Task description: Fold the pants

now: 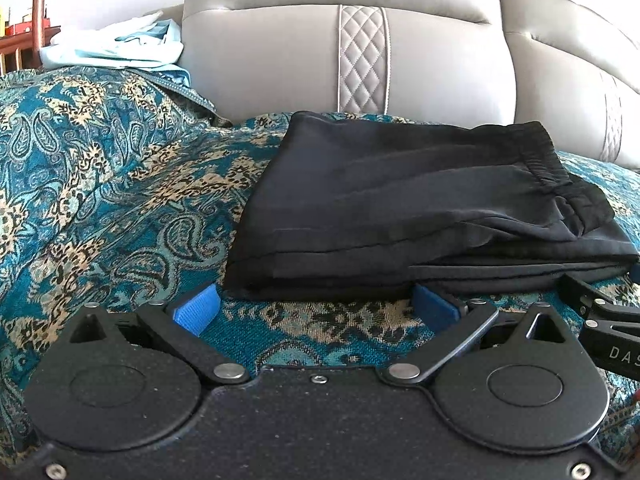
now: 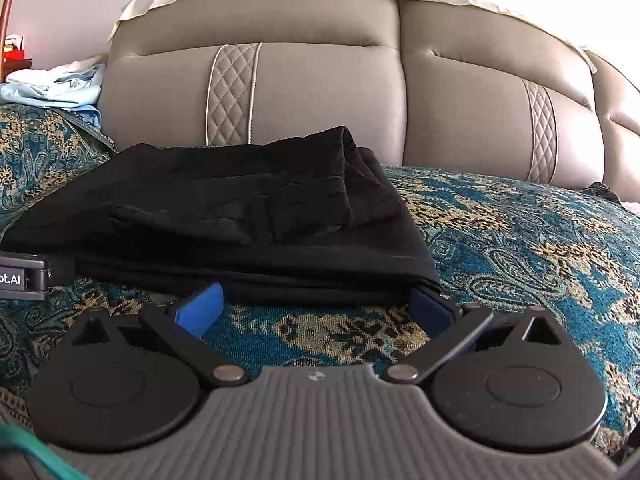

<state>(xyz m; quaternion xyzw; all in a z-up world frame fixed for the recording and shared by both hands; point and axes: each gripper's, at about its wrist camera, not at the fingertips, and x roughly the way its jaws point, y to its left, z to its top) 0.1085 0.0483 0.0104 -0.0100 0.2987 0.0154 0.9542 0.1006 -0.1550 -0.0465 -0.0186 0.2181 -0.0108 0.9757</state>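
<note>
Black pants (image 1: 408, 204) lie folded into a flat stack on a teal paisley bedspread (image 1: 100, 184), the elastic waistband on top at the right. My left gripper (image 1: 316, 306) is open, its blue pads (image 1: 198, 308) just in front of the stack's near edge with only bedspread between them. In the right wrist view the same pants (image 2: 224, 220) sit ahead and to the left. My right gripper (image 2: 316, 308) is open too, its right pad (image 2: 430, 308) touching the stack's near right corner. Each gripper's body shows at the edge of the other's view.
A grey padded headboard (image 2: 328, 92) with quilted strips rises behind the pants. A pile of light blue clothes (image 1: 116, 50) lies at the far left on the bed. A curved wooden post (image 1: 40, 4) stands at the left edge. Bedspread (image 2: 520, 240) stretches to the right.
</note>
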